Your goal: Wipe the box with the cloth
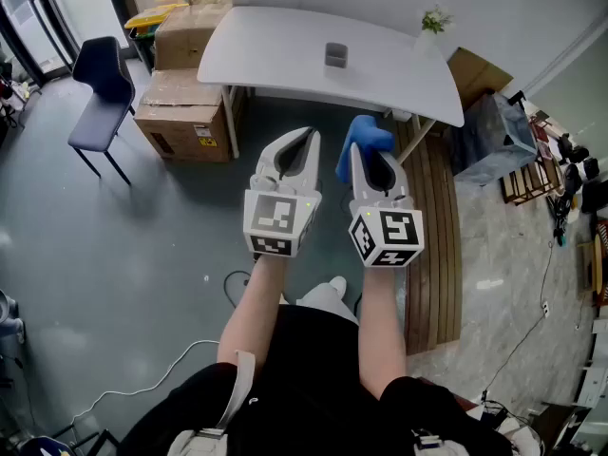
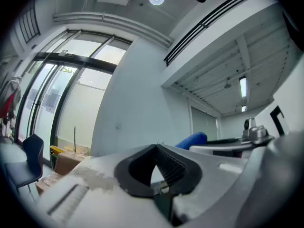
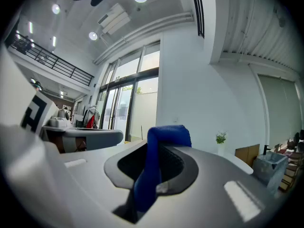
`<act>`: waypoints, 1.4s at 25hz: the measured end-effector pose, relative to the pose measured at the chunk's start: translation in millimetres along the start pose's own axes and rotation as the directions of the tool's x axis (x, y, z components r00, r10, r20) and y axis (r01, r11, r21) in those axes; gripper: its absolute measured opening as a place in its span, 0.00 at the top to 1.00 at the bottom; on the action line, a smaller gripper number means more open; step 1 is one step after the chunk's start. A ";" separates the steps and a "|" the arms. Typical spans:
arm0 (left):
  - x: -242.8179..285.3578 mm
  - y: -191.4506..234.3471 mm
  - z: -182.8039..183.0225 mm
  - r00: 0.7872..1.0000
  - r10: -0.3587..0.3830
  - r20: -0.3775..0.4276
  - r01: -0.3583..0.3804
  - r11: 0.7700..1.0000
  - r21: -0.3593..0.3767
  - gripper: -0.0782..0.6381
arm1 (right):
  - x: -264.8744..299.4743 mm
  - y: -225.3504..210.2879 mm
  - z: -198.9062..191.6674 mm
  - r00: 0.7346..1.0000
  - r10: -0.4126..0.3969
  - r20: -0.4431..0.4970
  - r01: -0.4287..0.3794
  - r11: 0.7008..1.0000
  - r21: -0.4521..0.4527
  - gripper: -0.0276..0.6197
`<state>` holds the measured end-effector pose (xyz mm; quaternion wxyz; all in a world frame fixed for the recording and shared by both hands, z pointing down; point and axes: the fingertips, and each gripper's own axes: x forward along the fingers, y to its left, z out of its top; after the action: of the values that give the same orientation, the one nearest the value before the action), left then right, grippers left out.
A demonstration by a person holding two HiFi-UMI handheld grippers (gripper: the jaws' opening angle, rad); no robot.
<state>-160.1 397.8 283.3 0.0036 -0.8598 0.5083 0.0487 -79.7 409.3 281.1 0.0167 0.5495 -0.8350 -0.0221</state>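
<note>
A small grey box (image 1: 335, 55) stands on the white table (image 1: 285, 50) ahead of me. Well short of the table, both grippers are held level side by side. My right gripper (image 1: 359, 146) is shut on a blue cloth (image 1: 362, 139), which bulges out past its tips; in the right gripper view the blue cloth (image 3: 156, 165) runs down between the jaws. My left gripper (image 1: 309, 133) is shut with nothing in it, and its jaws meet at the tips (image 2: 155, 147). From the left gripper view the blue cloth (image 2: 192, 139) and the right gripper show to the right.
Cardboard boxes (image 1: 185, 112) sit under and beside the table's left end. A dark blue chair (image 1: 100, 88) stands at the left. A small plant (image 1: 435, 22) is on the table's right corner. A wooden pallet strip (image 1: 432, 226) and clutter lie to the right. Cables cross the floor (image 1: 114, 255).
</note>
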 end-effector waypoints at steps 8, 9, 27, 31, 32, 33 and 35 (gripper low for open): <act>12.0 6.0 4.5 1.000 -0.004 0.016 0.004 1.000 0.002 0.89 | 11.2 -8.4 6.4 0.999 -0.011 0.034 0.010 1.000 0.009 0.87; 14.7 7.9 6.9 1.000 -0.003 0.021 0.003 1.000 0.004 0.89 | 13.6 -10.5 8.3 0.999 -0.013 0.036 0.013 1.000 0.011 0.87; 103.0 56.6 36.1 0.972 -0.038 0.230 0.039 0.999 -0.001 0.89 | 102.1 -109.6 14.0 0.990 -0.110 0.094 0.104 0.993 0.060 0.87; 142.5 83.8 24.3 0.981 -0.019 0.191 0.012 0.999 0.037 0.89 | 150.0 -128.0 11.6 0.989 -0.091 0.119 0.082 0.993 0.080 0.87; 152.5 89.3 20.1 0.984 -0.017 0.178 0.009 0.999 0.047 0.89 | 161.2 -132.8 10.1 0.988 -0.087 0.125 0.077 0.993 0.086 0.87; 162.7 94.3 15.8 0.986 -0.018 0.166 0.009 0.998 0.055 0.89 | 172.1 -137.9 8.0 0.988 -0.085 0.128 0.073 0.993 0.094 0.87; 184.5 105.4 7.0 0.989 -0.017 0.147 0.007 0.998 0.063 0.89 | 194.6 -149.5 2.4 0.988 -0.081 0.131 0.068 0.992 0.104 0.87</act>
<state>-164.6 186.0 264.8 0.0681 -0.8564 0.5027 0.0962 -19.7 171.6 271.2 -0.0680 0.5777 -0.8132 -0.0182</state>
